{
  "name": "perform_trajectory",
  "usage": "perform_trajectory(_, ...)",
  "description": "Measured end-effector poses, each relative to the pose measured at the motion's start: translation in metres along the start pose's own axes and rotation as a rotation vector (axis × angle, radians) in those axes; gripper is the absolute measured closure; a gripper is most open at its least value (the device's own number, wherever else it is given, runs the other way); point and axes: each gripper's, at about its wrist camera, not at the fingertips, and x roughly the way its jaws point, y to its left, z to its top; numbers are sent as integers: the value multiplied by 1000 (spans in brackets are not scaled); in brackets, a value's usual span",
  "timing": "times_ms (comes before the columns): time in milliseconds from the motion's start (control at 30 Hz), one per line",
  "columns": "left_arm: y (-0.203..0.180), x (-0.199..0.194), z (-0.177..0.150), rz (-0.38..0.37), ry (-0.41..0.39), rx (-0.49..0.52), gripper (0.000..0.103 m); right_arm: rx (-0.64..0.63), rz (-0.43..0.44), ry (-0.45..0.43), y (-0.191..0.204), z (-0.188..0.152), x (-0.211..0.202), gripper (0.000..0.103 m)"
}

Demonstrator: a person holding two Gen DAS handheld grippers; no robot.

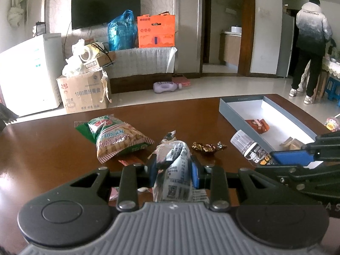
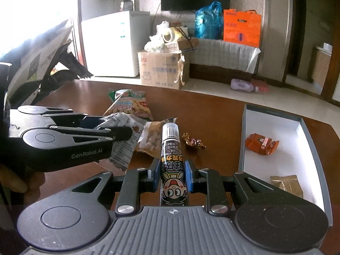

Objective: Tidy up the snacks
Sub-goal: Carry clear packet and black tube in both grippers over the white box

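Note:
My left gripper [image 1: 174, 167] is shut on a crumpled white printed snack packet [image 1: 177, 159], lifted off the brown table [image 1: 42, 148]. My right gripper [image 2: 172, 170] is shut on a black snack tube [image 2: 171, 148] with a white cap and a cartoon face. In the right wrist view the left gripper [image 2: 119, 125] comes in from the left with the white packet [image 2: 122, 150]. A prawn cracker bag [image 1: 119, 136], a nut packet [image 2: 150, 138] and a gold-wrapped candy [image 1: 207, 147] lie on the table. The grey box [image 2: 243, 138] holds an orange packet [image 2: 261, 143] and a tan packet [image 2: 286, 183].
The right gripper [image 1: 265, 162] with the tube [image 1: 248, 145] crosses the left wrist view beside the box [image 1: 240, 104]. Beyond the table's far edge stand a cardboard carton [image 1: 85, 93] and a white fridge [image 1: 27, 74]. A person [image 1: 310, 42] stands far right.

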Motion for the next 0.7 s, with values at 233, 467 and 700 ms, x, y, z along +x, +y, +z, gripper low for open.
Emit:
perform_trajectory(233, -6, -1, 7, -13, -7, 16, 74, 23, -8, -21, -8, 3, -4, 77)
perform_trajectory(467, -31, 6, 32, -49, -34, 38, 74, 106, -56, -71, -43, 6, -17, 77)
perform_trajectory(700, -75, 25, 64, -109, -59, 66, 74, 205, -136, -112, -95, 3, -28, 77)
